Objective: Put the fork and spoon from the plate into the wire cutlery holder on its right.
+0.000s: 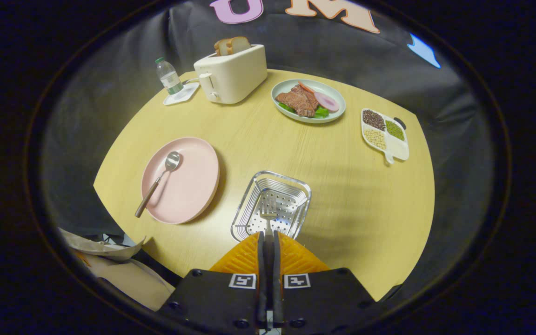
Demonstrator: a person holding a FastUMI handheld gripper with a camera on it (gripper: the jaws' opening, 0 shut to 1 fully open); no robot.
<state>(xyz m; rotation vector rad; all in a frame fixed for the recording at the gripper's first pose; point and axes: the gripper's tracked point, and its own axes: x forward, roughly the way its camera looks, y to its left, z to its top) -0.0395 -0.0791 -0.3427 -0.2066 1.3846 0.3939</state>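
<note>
Gripper [268,235] clamped on fork [268,215], tines hanging over holder [271,204]. Lower straight down, keep fork centred btwn the walls, let go only once inside. Spoon [160,179] on plate [193,181], left of holder

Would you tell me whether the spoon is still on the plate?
Yes. The spoon lies on the pink plate, handle past its rim. The gripper is shut on the fork, over the holder.
</note>
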